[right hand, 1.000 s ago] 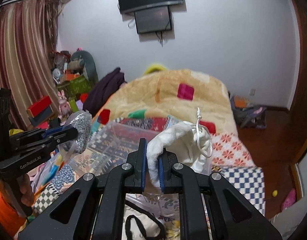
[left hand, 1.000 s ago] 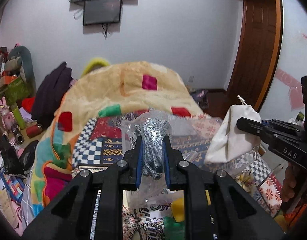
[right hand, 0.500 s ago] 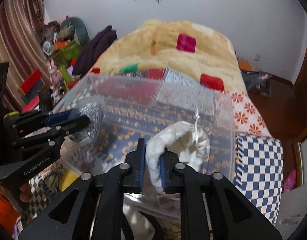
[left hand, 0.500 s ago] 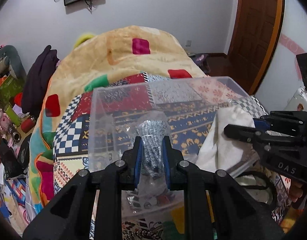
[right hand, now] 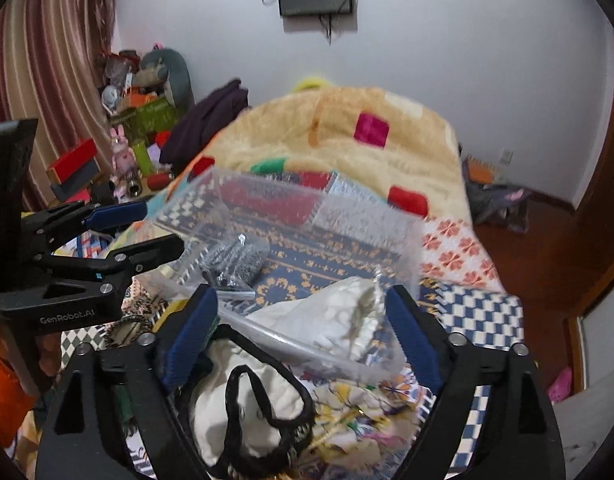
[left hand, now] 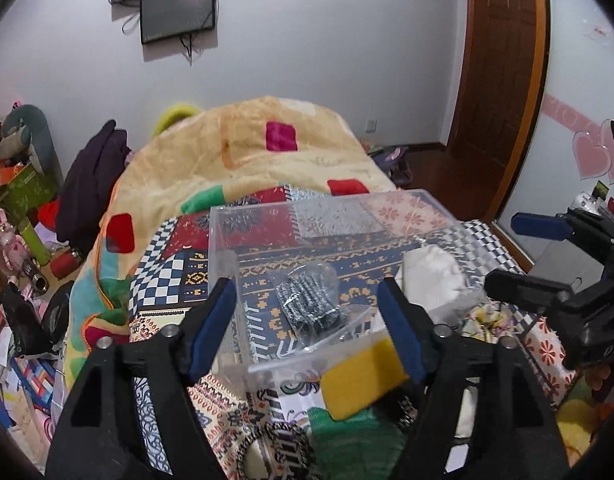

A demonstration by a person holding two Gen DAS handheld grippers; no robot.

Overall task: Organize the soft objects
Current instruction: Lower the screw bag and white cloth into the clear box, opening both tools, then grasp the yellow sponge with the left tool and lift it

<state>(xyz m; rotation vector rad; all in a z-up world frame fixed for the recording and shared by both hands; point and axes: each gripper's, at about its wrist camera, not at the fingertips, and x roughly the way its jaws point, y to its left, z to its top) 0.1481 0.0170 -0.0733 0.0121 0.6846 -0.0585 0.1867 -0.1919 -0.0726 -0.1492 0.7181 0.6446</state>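
Observation:
A clear plastic box stands on the patterned bed. Inside it lie a clear bag of grey-black knit fabric and a white drawstring pouch. My left gripper is open and empty, just in front of the box's near edge, above the knit bag; it also shows in the right wrist view. My right gripper is open and empty, just behind the pouch; it also shows in the left wrist view.
A yellow sponge and a green cloth lie in front of the box. A white bag with black handles lies near my right gripper. A beige blanket covers the far bed. Clutter lines the left wall, a door stands right.
Both grippers lowered their items into the clear box, then opened. The knit bag and the white pouch now lie in the box, and both grippers have drawn back a little.

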